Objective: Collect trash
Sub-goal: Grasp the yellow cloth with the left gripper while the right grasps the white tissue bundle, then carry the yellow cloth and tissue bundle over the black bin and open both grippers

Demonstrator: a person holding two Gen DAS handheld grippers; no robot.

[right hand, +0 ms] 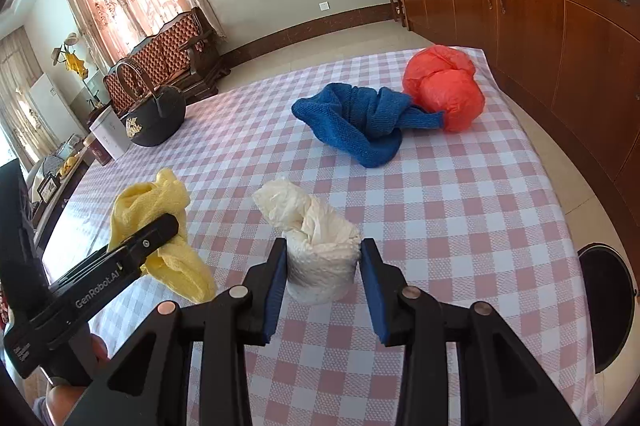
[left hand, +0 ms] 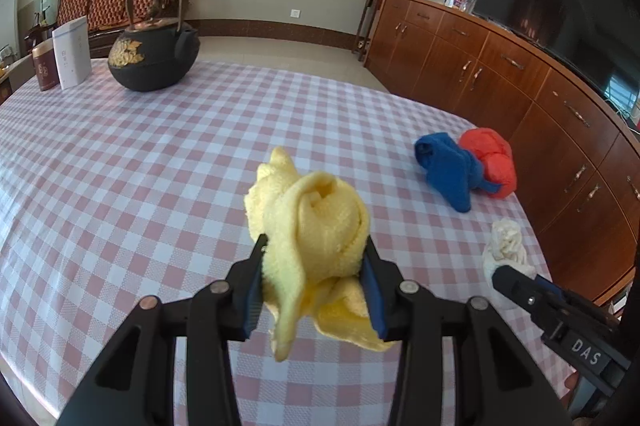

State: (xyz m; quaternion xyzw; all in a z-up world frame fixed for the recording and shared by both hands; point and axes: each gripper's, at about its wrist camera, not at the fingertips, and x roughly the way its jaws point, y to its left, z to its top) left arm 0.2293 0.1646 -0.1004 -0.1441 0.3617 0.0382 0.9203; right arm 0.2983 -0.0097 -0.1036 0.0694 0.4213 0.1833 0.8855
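My left gripper (left hand: 316, 241) is shut on a crumpled yellow cloth (left hand: 312, 226); the cloth bulges above the blue pads and hangs below them over the checked tablecloth (left hand: 160, 166). In the right wrist view the same gripper (right hand: 160, 226) clamps the yellow cloth (right hand: 152, 198) at the left. My right gripper (right hand: 324, 244) is shut on a white crumpled paper wad (right hand: 316, 246), which stands upright with both pads against its sides. A blue knitted cloth (right hand: 360, 122) lies further back, touching a red plastic bag (right hand: 444, 86).
A black iron teapot (left hand: 154, 54) and a white box (left hand: 74, 52) stand at the table's far left. A wooden cabinet (left hand: 520, 78) with a TV (left hand: 560, 6) runs along the right. A dark round bin (right hand: 612, 306) sits on the floor beside the table's right edge.
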